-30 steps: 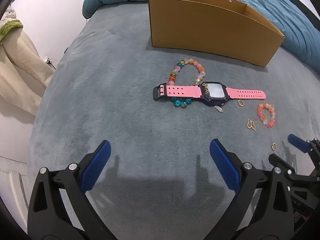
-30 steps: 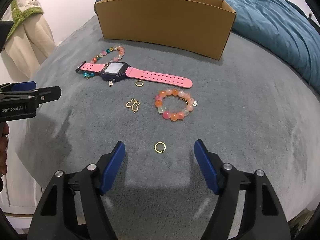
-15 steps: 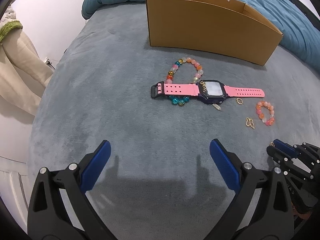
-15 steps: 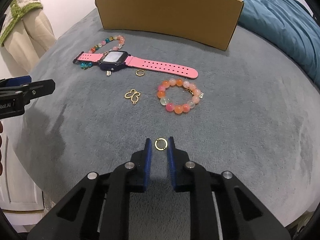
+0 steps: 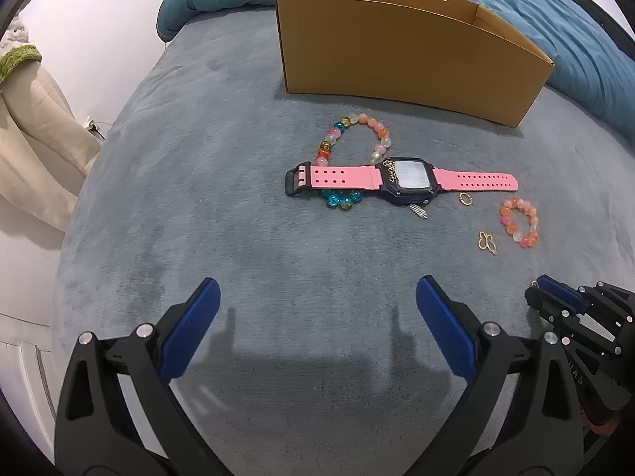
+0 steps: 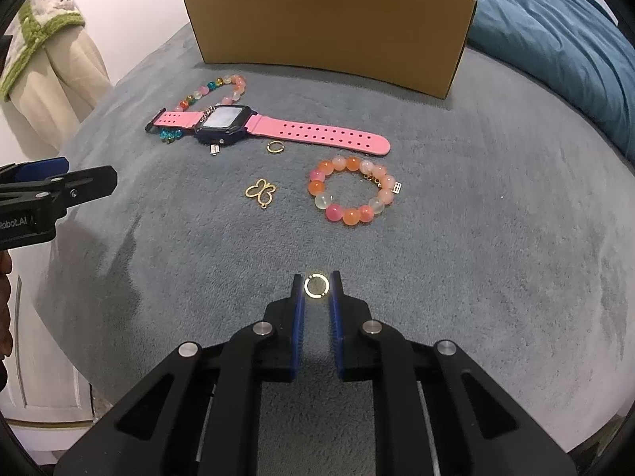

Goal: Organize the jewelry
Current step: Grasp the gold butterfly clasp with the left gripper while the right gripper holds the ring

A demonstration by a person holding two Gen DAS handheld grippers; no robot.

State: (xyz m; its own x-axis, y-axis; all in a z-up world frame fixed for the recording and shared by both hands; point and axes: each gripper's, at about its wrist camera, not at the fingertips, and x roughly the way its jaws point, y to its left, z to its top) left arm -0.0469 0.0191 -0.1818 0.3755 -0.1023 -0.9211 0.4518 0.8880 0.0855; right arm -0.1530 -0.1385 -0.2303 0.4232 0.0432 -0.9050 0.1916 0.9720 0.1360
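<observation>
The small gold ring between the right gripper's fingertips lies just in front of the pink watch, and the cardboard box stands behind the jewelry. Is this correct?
Not quite. The right wrist view shows the gold ring at the right gripper lying far from the pink watch, nearer the camera than the orange bead bracelet. A second ring lies by the watch. The cardboard box does stand behind the jewelry.

The right gripper points steeply down, and its jaws have just been closing; now they stand narrow, with a small gold ring between the tips. The left gripper hangs with jaws wide apart.
</observation>
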